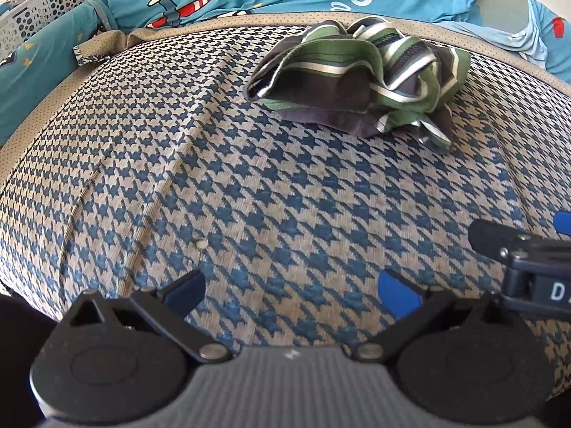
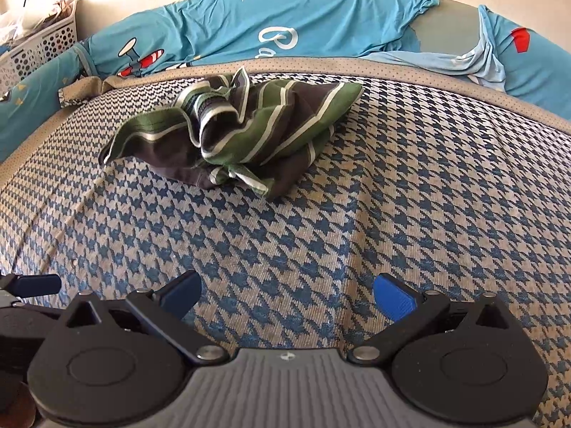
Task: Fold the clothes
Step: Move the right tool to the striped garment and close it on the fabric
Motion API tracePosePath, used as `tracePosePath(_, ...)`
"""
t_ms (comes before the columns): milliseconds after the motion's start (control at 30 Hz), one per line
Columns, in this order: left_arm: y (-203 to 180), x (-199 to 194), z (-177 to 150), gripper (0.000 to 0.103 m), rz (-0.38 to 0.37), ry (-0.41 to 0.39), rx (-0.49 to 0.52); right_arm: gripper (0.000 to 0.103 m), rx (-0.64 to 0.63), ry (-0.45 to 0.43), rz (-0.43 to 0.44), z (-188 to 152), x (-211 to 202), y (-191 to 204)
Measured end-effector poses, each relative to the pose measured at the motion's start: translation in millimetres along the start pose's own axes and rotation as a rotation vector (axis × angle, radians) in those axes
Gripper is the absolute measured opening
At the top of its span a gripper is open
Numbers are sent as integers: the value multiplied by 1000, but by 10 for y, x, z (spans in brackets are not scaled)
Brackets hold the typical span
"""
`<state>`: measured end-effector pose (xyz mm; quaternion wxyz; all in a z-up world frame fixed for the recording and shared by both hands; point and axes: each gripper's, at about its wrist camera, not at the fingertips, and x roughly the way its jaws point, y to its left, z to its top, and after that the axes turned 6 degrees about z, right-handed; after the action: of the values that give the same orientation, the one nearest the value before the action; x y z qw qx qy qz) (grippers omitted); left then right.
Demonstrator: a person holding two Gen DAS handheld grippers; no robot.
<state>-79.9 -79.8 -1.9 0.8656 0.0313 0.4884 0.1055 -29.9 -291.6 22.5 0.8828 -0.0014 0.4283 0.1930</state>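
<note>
A crumpled garment [image 1: 360,78] with green, dark grey and white stripes lies in a heap on a blue-and-beige houndstooth cover [image 1: 249,185]. In the right wrist view the same garment [image 2: 232,132] sits ahead and to the left. My left gripper [image 1: 292,292] is open, low over the bare cover, well short of the garment. My right gripper [image 2: 287,296] is open too, with nothing between its blue fingertips. The right gripper's body [image 1: 535,260] shows at the right edge of the left wrist view, and a left finger [image 2: 32,283] at the left edge of the right wrist view.
Turquoise bedding [image 2: 285,25] with cartoon aeroplane prints runs along the far side behind the cover's beige border [image 2: 392,66]. A white perforated basket [image 1: 43,3] stands at the far left. The houndstooth cover [image 2: 428,178] lies bare right of the garment.
</note>
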Motion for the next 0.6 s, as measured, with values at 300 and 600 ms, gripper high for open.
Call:
tracePosePath(300, 86, 13, 320, 103, -9, -44, -6, 103, -25, -92, 64, 158, -16, -36)
tracePosePath(600, 244, 54, 801, 103, -31, -96, -52, 91, -54, -120, 93, 512, 58, -77)
